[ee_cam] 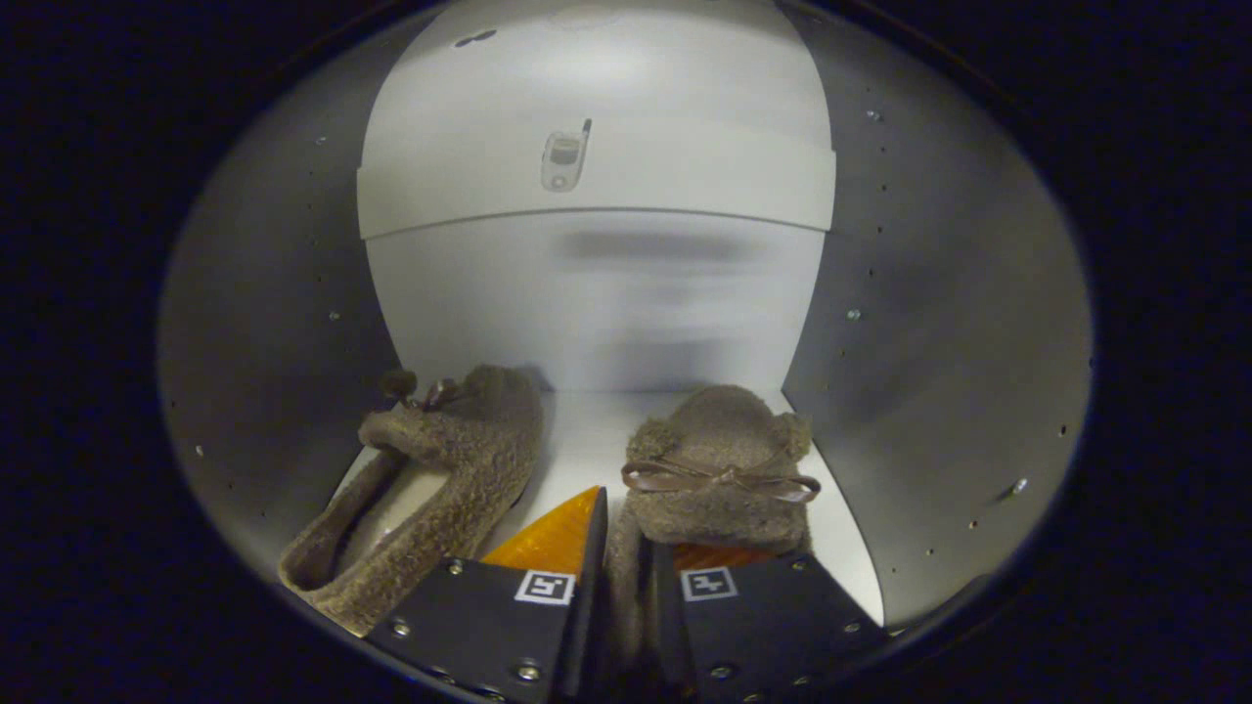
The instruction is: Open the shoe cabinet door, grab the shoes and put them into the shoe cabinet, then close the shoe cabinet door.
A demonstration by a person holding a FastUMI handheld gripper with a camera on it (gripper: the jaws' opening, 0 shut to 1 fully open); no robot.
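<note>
The gripper (pixel 626 562) reaches into the white shoe cabinet (pixel 929 323), its two fingers drawn close on the side wall of a fuzzy brown slipper (pixel 719 469), which runs up the narrow gap between them; both seem to press it, though the contact is partly hidden. This slipper's toe, with a brown ribbon bow (pixel 722 478), points ahead of the fingers. The second slipper (pixel 430 489) lies on the cabinet floor left of the fingers, tilted against the left wall.
</note>
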